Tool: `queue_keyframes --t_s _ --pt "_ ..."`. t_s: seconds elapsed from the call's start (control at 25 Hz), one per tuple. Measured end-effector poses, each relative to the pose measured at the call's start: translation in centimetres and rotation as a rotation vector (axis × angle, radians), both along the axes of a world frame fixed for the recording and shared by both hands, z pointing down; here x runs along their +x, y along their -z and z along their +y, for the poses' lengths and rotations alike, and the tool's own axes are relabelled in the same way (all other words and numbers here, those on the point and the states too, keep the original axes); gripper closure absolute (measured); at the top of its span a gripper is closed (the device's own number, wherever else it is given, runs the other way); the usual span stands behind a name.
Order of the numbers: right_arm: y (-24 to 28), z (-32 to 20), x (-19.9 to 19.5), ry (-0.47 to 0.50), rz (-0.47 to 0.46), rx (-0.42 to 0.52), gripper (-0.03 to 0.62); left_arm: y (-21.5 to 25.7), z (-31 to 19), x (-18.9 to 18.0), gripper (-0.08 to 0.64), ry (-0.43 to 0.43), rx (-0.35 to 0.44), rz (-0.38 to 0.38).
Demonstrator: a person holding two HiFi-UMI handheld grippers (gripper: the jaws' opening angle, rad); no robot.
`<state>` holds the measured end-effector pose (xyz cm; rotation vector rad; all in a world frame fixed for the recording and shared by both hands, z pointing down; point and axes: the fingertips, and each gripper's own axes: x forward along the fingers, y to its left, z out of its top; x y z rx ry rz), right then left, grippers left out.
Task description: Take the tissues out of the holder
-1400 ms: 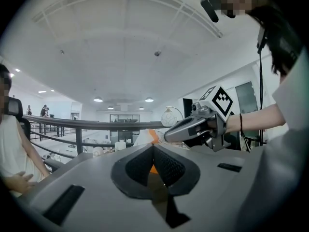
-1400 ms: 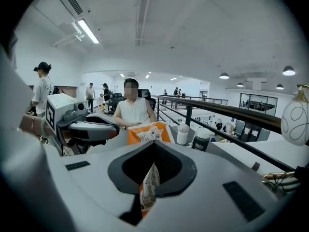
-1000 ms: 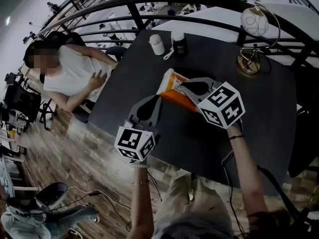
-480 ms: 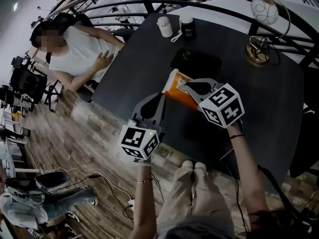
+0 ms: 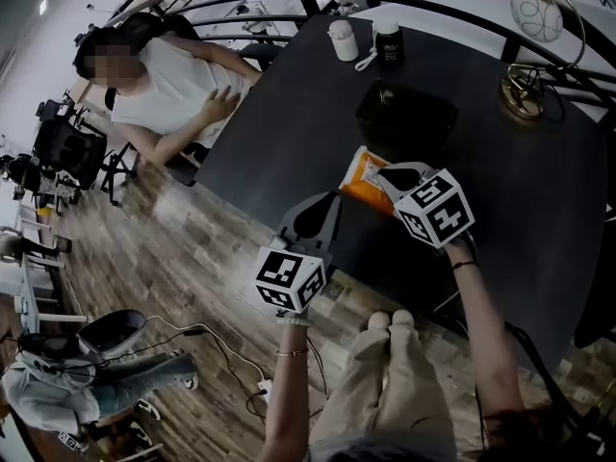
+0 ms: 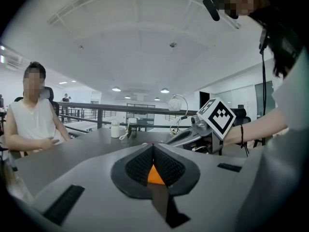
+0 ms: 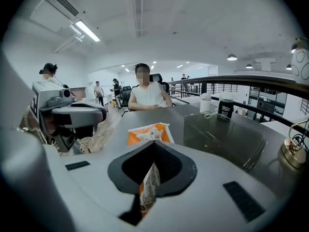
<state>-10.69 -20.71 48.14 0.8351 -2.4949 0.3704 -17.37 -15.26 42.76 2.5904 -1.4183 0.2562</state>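
Orange-and-white soft plastic tissue pack (image 5: pixel 363 169) is clear of the dark translucent box holder (image 5: pixel 404 121), which stands on the dark desk (image 5: pixel 289 133) beyond the right jaws. The right gripper (image 7: pixel 153 146) has its jaws closed on one thin end of the wrapper, and the rest of the pack extends ahead of them. The left gripper (image 6: pixel 153 149) has its jaws closed too, with an orange sliver between the pads, apparently a corner of the pack. Risk: both holds are shallow, so pulling apart could tear the film or slip it free.
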Motion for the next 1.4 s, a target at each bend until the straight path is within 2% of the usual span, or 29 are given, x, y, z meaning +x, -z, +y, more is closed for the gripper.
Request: queue_keyframes --t_s 0.44,0.72,0.96,1.04,1.08,1.28,1.4 --pt "-2.3 -0.8 -1.9 -0.010 0.031 -0.049 0.578 -1.1 -0.4 -0.8 0.552 0.010 -0.021 0.004" --pt "-3.2 -1.0 -2.7 -0.005 0.107 -0.065 0.577 -1.1 -0.5 -1.3 0.552 0.015 -0.021 0.007" --pt "-3.2 -0.8 -3.0 0.003 0.093 -0.085 0.575 -1.0 -0.4 -1.6 0.552 0.012 -0.020 0.006" --pt "-3.2 -0.7 -3.1 0.001 0.068 -0.094 0.547 -1.0 -0.3 -1.4 0.552 0.009 -0.019 0.005" --pt "-3.1 -0.7 -3.1 -0.001 0.052 -0.100 0.503 -1.0 -0.3 -1.4 0.552 0.008 -0.017 0.006" --pt "-1.1 -0.9 -2.7 -0.037 -0.027 -0.069 0.502 -0.1 -0.2 -1.0 0.552 -0.003 0.002 0.009" --pt "1.9 0.1 -2.6 -0.055 -0.165 -0.063 0.502 1.4 0.6 -0.6 0.552 -0.017 0.025 0.004"
